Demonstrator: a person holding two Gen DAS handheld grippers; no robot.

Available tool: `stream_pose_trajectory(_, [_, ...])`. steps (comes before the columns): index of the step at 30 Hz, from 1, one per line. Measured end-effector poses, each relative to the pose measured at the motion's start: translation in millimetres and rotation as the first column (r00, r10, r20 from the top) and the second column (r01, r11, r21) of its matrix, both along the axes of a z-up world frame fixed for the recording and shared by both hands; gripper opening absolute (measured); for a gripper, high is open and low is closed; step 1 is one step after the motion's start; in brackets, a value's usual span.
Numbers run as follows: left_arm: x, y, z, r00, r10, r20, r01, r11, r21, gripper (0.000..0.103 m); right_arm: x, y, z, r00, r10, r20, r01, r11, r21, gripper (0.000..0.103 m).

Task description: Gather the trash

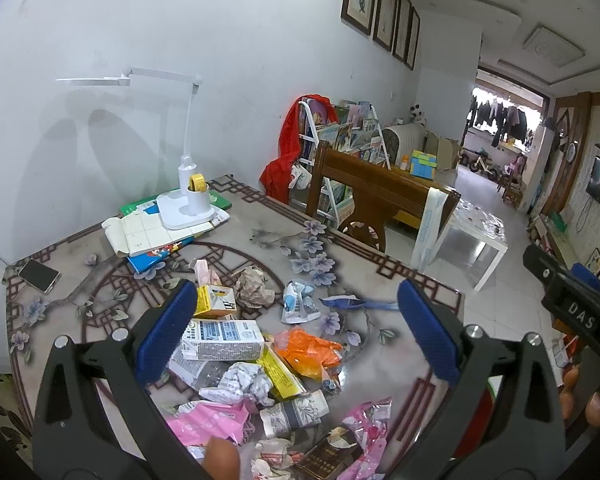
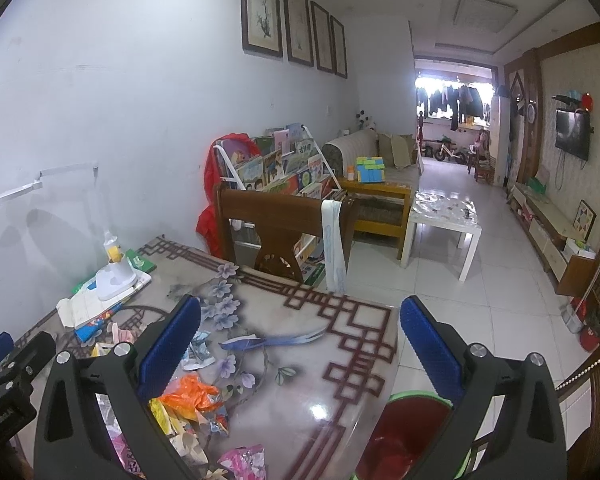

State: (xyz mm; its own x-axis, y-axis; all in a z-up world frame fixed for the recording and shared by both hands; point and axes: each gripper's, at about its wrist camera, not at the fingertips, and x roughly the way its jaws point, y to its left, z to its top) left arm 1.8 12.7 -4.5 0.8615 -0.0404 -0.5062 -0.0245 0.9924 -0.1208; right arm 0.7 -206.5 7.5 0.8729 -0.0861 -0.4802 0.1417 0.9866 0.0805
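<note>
I have the left hand-held gripper (image 1: 296, 316) spread wide above the tabletop (image 1: 380, 344), nothing between its blue pads (image 1: 166, 332). The trash pile (image 1: 260, 380) lies directly beneath and ahead of it. A white carton (image 1: 222, 339) sits just beside the left pad, with a small yellow carton (image 1: 216, 300) behind it. Toward the middle of the gap I see an orange wrapper (image 1: 310, 350), crumpled newsprint (image 1: 244, 386) and a yellow box (image 1: 280, 374) touching one another. Pink wrappers (image 1: 212, 422) lie nearest me, low in the left wrist view. Further out, apart from the heap, are a brown crumpled paper ball (image 1: 254, 286) and a torn blue-and-white packet (image 1: 298, 302).

The right hand-held gripper (image 2: 300, 360) is also wide open and holds nothing. From its camera the pile is off to the left, under and beyond the left pad (image 2: 168, 354), the orange wrapper (image 2: 192, 394) near that pad's lower end. Below the right pad (image 2: 430, 354), past the tabletop's edge, I see a red bin with a green rim (image 2: 410, 432).

At the far left of the tabletop a white desk lamp (image 1: 188, 196) stands on a stack of books (image 1: 156, 236), a phone (image 1: 39, 275) well apart from the trash.
</note>
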Motion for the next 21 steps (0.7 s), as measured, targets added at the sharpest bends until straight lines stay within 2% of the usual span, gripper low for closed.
stream_pose_trajectory(15, [-1,0,-2,1.000,0.001,0.000,-0.001,1.000,0.002,0.098,7,4,-3,1.000,0.005,-0.013,-0.005,1.000,-0.002,0.096])
stream_pose_trajectory(21, [-2,17,-15,1.000,-0.002,-0.006,0.002,1.000,-0.001,0.098,11,8,-12,0.999,0.018,-0.035,-0.018,1.000,-0.003,0.096])
